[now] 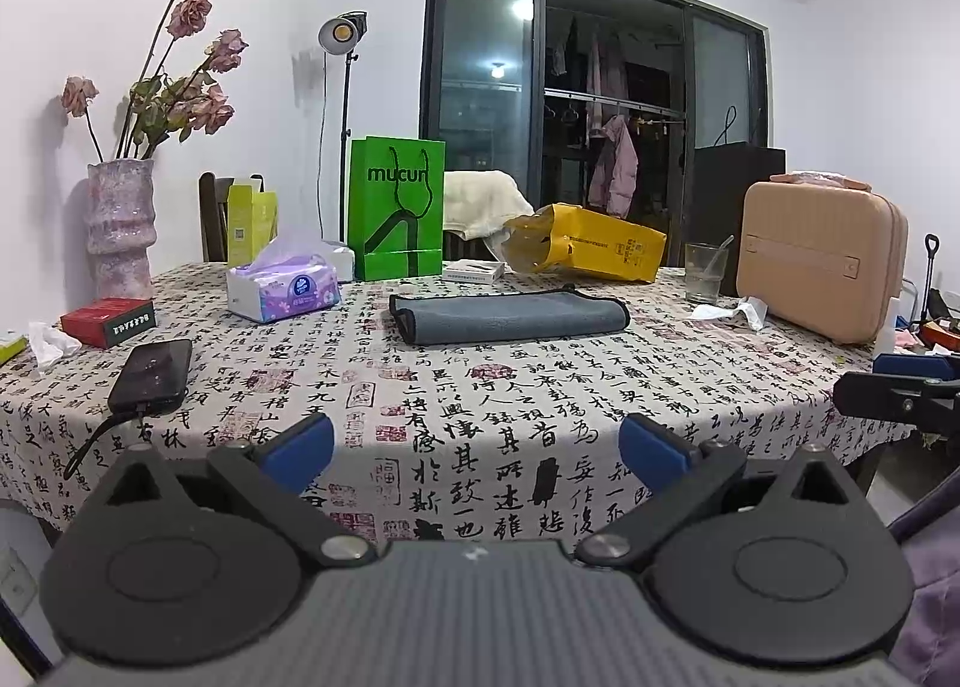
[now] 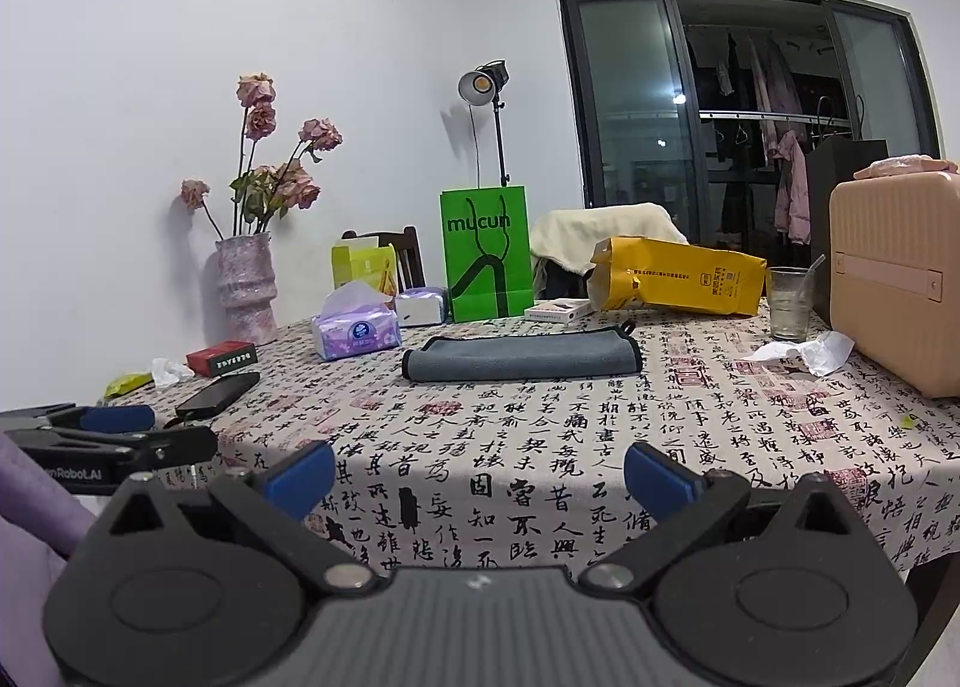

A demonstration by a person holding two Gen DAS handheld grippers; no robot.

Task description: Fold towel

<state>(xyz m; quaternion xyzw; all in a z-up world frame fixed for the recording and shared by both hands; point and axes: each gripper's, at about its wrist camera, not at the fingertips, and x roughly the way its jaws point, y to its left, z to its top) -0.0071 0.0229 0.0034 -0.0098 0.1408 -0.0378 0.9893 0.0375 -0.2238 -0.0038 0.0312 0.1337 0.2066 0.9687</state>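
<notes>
Towel [image 1: 507, 317] lies folded, well beyond our left gripper [image 1: 476, 445] and right gripper [image 2: 478, 472] (both spread, empty); green bag [image 1: 397, 207] reads "mucun".

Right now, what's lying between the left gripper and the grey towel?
Nothing but bare patterned tablecloth lies between the open left gripper and the grey towel, as the left wrist view shows.

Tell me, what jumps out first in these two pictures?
The bright green bag standing at the table's far side, with a yellow bag lying beside it. In front of them a grey towel lies folded on the calligraphy tablecloth, and dried roses rise from a vase at far left.
</notes>
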